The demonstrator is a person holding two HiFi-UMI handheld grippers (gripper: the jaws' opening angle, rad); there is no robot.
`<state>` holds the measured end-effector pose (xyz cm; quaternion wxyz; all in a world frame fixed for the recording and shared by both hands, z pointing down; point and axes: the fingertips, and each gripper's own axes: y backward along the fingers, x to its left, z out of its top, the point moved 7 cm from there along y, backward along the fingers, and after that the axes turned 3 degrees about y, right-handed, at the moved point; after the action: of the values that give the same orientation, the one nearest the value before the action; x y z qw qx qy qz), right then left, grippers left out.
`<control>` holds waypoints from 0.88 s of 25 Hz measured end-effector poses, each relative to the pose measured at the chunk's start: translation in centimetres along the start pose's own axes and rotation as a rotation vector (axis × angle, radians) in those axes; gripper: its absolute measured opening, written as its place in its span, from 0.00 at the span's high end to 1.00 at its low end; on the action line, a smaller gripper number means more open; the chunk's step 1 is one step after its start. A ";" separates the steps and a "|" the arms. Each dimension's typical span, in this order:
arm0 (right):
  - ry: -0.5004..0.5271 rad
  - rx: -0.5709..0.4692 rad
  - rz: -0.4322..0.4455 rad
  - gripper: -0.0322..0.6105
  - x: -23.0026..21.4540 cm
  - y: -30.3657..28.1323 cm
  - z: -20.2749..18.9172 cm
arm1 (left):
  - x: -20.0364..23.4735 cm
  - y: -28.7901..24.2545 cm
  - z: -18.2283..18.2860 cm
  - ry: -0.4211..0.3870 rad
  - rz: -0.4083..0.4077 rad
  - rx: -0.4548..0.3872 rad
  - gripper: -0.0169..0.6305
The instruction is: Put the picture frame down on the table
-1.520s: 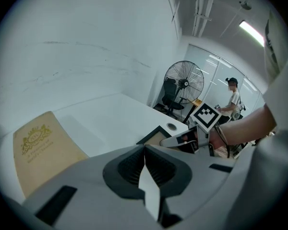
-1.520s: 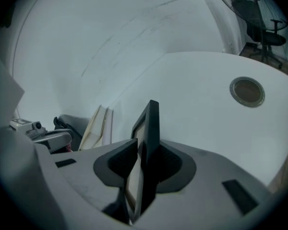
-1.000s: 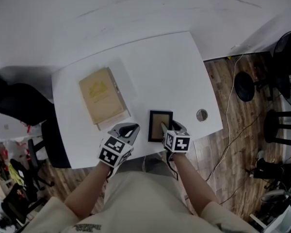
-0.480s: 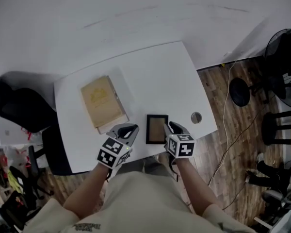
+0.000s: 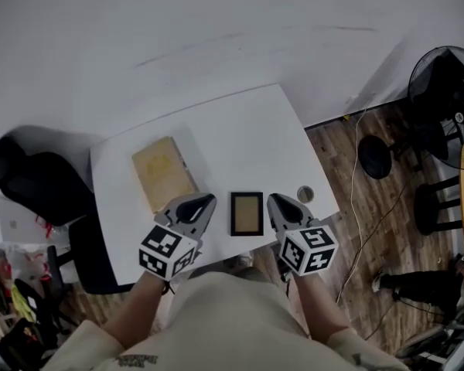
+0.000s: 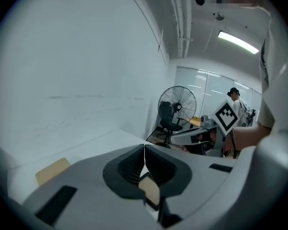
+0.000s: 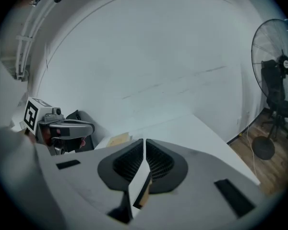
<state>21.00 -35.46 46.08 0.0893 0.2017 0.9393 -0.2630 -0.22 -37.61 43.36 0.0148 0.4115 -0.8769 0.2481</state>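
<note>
The black picture frame lies flat near the front edge of the white table. Both grippers hang above the table, one on each side of the frame, and neither touches it. My left gripper is shut and empty. My right gripper has just been closing and is now shut, with nothing between its jaws. In the left gripper view, part of the frame shows below the shut jaws. The right gripper view shows a strip of the frame under its jaws.
A tan book lies on the table's left half. A round cable hole sits near the right front corner. A black chair stands left of the table, with a floor fan, stools and a cable on the wooden floor to the right.
Both grippers have lifted away from the table. The right gripper has come off the frame's right edge and its jaws have closed. The frame stays flat on the table.
</note>
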 end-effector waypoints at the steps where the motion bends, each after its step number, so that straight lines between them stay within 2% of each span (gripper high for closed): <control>1: 0.008 -0.021 0.005 0.89 0.3 0.6 0.7 | -0.2 0.5 0.7 -0.008 0.000 -0.018 0.94; 4: 0.026 -0.082 0.029 0.90 1.4 2.4 2.6 | -0.9 2.0 2.9 -0.033 -0.005 -0.076 0.94; 8: 0.114 -0.144 0.086 0.91 3.8 4.8 5.2 | -1.9 3.7 5.0 -0.067 -0.015 -0.140 0.94; 13: 0.185 -0.210 0.130 0.91 6.3 7.5 7.7 | -2.6 5.2 6.4 -0.095 -0.031 -0.178 0.94; 22: 0.202 -0.234 0.082 0.91 6.2 9.3 7.7 | -2.5 6.4 6.3 -0.105 -0.016 -0.193 0.94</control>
<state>19.87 -30.24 33.60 0.0280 0.2537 0.9586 -0.1262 -2.12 -35.16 34.55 0.0104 0.4277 -0.8929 0.1405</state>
